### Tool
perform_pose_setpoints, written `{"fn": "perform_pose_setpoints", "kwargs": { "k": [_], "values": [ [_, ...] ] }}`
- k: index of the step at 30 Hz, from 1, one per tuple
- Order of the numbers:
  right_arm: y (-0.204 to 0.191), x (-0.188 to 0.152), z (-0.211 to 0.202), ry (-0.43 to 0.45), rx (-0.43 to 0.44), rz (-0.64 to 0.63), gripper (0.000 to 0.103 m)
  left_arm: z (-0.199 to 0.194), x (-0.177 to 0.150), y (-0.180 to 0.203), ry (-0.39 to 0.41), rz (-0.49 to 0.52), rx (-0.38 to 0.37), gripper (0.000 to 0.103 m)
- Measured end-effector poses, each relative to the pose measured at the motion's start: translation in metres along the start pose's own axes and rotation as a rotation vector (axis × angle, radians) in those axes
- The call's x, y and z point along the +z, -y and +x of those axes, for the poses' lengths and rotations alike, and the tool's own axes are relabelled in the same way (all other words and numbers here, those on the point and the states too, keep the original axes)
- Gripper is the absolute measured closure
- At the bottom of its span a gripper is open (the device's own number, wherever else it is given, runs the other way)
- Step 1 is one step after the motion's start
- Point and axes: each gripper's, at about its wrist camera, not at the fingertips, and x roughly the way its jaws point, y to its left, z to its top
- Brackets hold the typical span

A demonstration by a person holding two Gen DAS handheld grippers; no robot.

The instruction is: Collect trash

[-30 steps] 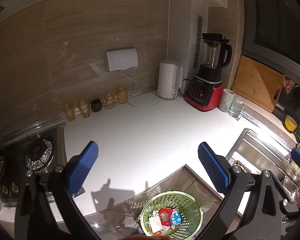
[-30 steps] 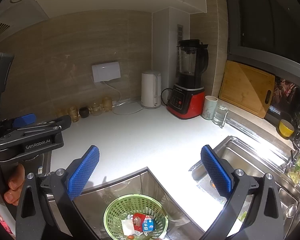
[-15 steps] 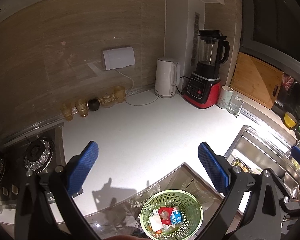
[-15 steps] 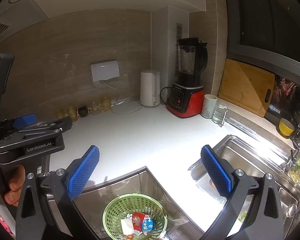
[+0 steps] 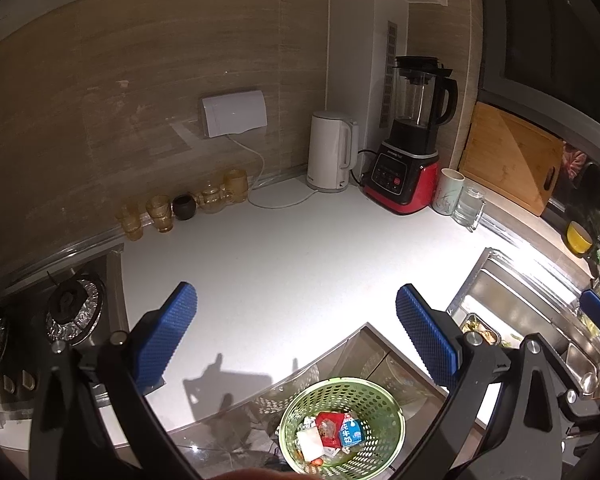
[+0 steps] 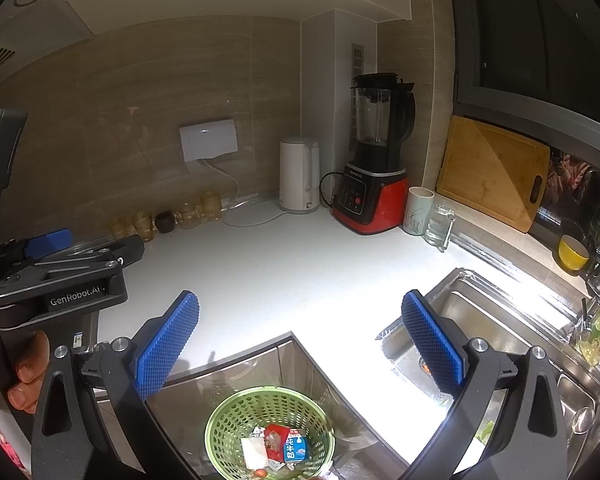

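Note:
A green perforated basket [image 5: 384, 400] [image 6: 224, 424] sits on the floor below the counter corner. It holds trash: a red packet [image 5: 329, 429] [image 6: 277, 439], a blue and white carton [image 5: 351, 432] [image 6: 296, 449] and white wrappers. My left gripper [image 5: 296, 344] hangs above the white counter [image 5: 284, 276], open, nothing between its blue pads. My right gripper [image 6: 299, 344] is also open and empty, above the counter corner. In the right wrist view the left gripper's body [image 6: 60, 280] shows at the left, held by a hand [image 6: 28, 372].
Along the back wall stand amber glasses [image 5: 160, 212], a white kettle [image 5: 331, 152], a red-based blender [image 5: 412, 160], a mug [image 5: 449, 192] and a glass [image 5: 469, 208]. A cutting board [image 5: 512, 160] leans at right. A steel sink [image 6: 480, 320] lies right, a gas hob [image 5: 74, 312] left.
Both views have drifted slightly, so the back-wall items sit a little lower and closer to centre. Both grippers stay open and the basket's contents are unchanged.

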Motion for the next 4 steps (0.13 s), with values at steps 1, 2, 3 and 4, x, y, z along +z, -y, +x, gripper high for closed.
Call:
{"fn": "perform_pose_setpoints", "kwargs": {
  "k": [1,2,3,4],
  "values": [
    [0.0,0.0003,0.0,0.0,0.0,0.0,0.002,0.0004,-0.0002,0.0008,-0.001,0.002,0.001,0.008],
    [0.0,0.0002,0.0001,0.0,0.0,0.0,0.002,0.0013,0.0,0.0006,-0.003,0.003,0.001,0.008],
    [0.0,0.0003,0.0001,0.0,-0.001,0.001,0.002,0.0022,0.0,0.0003,-0.007,0.002,0.0,0.008],
    [0.0004,0.0003,-0.0001,0.001,0.0,0.001,0.002,0.0031,0.0005,-0.0005,-0.01,-0.001,-0.002,0.008]
  ]
}}
